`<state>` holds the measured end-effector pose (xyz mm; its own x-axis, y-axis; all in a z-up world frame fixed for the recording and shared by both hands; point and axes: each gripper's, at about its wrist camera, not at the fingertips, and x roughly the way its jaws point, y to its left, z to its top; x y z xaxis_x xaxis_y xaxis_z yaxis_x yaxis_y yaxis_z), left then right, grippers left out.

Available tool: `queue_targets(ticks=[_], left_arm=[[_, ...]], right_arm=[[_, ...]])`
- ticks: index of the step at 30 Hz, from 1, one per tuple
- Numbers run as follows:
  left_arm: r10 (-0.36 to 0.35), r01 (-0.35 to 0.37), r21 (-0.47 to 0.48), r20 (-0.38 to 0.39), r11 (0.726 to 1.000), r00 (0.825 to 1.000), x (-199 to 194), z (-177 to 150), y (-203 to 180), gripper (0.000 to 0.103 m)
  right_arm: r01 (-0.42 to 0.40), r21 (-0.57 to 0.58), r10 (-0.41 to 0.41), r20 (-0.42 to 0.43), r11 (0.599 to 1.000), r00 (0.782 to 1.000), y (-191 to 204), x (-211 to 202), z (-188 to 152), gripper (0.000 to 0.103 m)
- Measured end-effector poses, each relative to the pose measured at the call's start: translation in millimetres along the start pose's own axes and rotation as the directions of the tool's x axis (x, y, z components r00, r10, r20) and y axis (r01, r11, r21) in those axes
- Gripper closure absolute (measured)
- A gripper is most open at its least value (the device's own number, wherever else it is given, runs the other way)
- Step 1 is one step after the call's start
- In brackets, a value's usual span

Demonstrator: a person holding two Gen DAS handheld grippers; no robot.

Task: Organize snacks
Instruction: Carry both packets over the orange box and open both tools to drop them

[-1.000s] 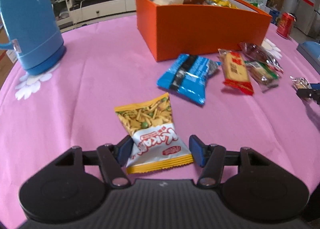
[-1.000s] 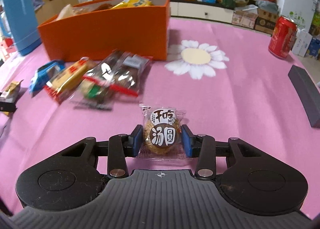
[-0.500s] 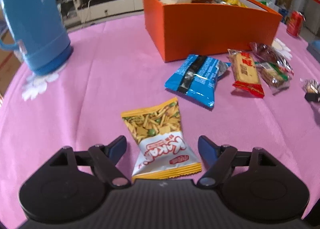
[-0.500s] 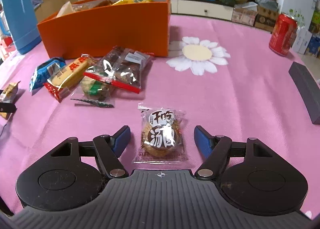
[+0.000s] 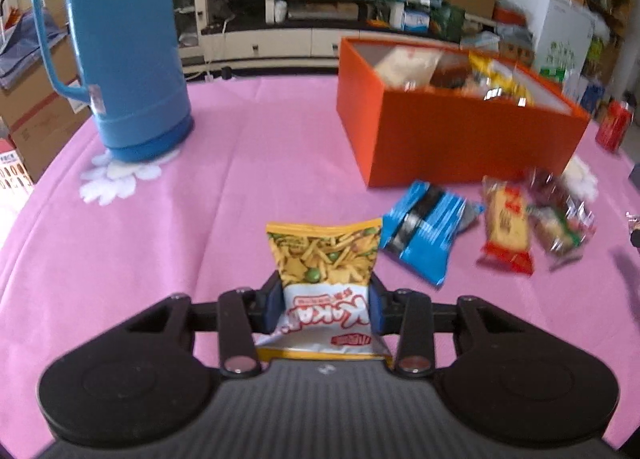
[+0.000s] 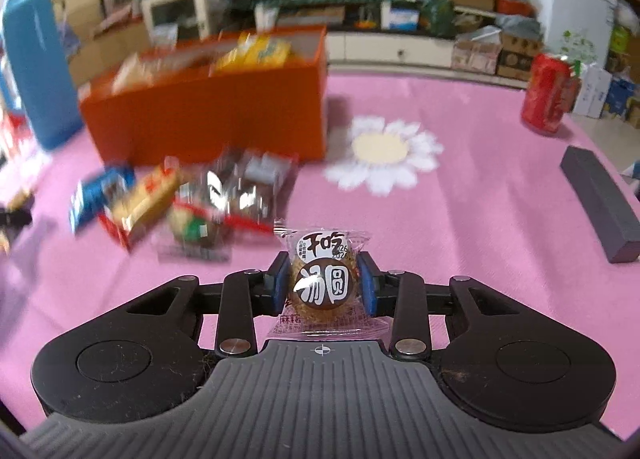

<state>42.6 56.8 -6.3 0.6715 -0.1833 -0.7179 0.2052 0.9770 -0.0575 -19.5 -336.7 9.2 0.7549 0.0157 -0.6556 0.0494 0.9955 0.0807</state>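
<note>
My left gripper (image 5: 323, 305) is shut on a yellow and white chip bag (image 5: 326, 259) and holds it above the pink tablecloth. My right gripper (image 6: 323, 287) is shut on a small clear-wrapped round pastry (image 6: 323, 285), lifted off the cloth. The orange box (image 5: 460, 135) holds several snacks and stands ahead to the right of the left gripper; it also shows in the right wrist view (image 6: 208, 119). In front of it lie a blue packet (image 5: 424, 237), a red-edged cracker pack (image 5: 506, 225) and clear-wrapped snacks (image 5: 558, 215).
A tall blue thermos (image 5: 124, 47) stands at the far left on the cloth. A red soda can (image 6: 550, 93) stands at the far right. A dark grey block (image 6: 598, 197) lies by the right edge. White flower prints mark the tablecloth (image 6: 480, 179).
Both grippers were open around their snacks half a second ago; both have shut on them and lifted them, and the views have tilted up.
</note>
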Motion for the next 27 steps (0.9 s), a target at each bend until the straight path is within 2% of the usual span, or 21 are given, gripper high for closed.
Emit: queue_targets(ticks=[4,8,11,16,21,25,27], left_arm=[[-0.038,0.039,-0.043,0.032,0.998,0.999,-10,10,-8,0.063],[-0.098,0.103,-0.076,0.065,0.992,0.993,-10,34,-23,0.063],[-0.14,0.15,-0.094,0.113,0.984,0.984,-2,72,-36,0.063],[-0.171,0.19,-0.082,0.196,0.978,0.966,32,144,-69,0.063],[-0.202,0.216,-0.066,0.173,0.974,0.964,84,176,-96,0.063],[-0.188,0.196,-0.048,0.138,0.979,0.972,118,173,-102,0.062],[-0.183,0.188,-0.047,0.098,0.981,0.978,133,170,-101,0.057]], right_arm=[[-0.028,0.066,0.025,0.055,0.997,0.998,-4,-10,10,0.088],[-0.125,0.111,0.114,0.107,0.986,0.988,3,-10,34,0.088],[-0.177,0.076,0.163,0.16,0.981,0.973,21,-1,73,0.089],[-0.194,0.023,0.184,0.228,0.981,0.956,54,45,140,0.089],[-0.186,0.025,0.177,0.199,0.982,0.964,73,108,159,0.089],[-0.134,0.023,0.129,0.153,0.991,0.98,80,149,157,0.088],[-0.133,0.034,0.128,0.126,0.99,0.984,77,163,153,0.086]])
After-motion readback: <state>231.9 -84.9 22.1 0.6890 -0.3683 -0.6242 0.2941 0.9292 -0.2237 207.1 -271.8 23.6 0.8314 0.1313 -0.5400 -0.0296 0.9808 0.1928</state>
